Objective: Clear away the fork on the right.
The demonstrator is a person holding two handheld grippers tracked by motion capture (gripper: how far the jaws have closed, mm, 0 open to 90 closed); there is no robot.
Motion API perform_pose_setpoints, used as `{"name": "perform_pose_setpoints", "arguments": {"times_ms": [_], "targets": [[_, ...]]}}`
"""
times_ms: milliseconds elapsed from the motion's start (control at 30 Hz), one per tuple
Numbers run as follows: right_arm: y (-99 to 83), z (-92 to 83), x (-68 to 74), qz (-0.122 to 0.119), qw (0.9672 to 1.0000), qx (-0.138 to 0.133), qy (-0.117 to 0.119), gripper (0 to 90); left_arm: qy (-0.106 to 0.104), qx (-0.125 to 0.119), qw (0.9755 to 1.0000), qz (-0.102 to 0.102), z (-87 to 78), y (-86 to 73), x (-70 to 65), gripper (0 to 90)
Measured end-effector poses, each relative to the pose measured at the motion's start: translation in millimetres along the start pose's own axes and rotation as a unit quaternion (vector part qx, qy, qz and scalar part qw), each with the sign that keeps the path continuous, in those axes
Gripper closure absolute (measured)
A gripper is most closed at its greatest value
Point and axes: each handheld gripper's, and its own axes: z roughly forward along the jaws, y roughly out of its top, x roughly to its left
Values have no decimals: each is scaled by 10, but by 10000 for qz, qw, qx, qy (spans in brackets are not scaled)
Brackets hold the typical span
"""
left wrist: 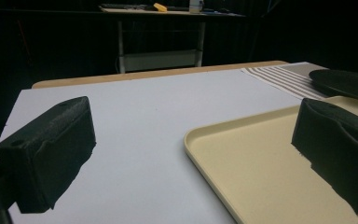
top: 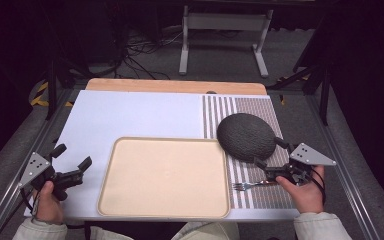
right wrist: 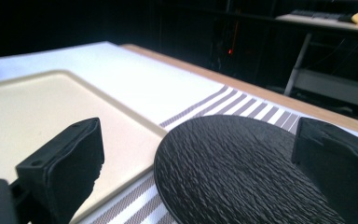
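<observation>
A pale wooden tabletop (top: 175,85) carries a white rectangular sheet (top: 130,117) and, at its right, a grey-and-white striped cloth placemat (top: 260,192). A beige rectangular plastic tray (top: 163,177) lies on the sheet, its right edge touching the placemat.

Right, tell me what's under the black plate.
The black plate lies on the striped placemat, whose stripes show around it; its left edge reaches the tray rim, touching or not I cannot tell. The mat directly beneath is covered. The right gripper has its fingers open around the plate's near edge.
</observation>
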Motion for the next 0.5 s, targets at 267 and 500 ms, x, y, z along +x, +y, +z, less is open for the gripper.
{"name": "perform_pose_setpoints", "arguments": {"times_ms": [267,500], "targets": [[173,-12,-46,-428,9975,557,97,31,26,0,10000,7,-5,1,4,0],[279,-6,-68,-740,9911,1090,182,34,26,4,10000,9,-8,1,5,0]]}}
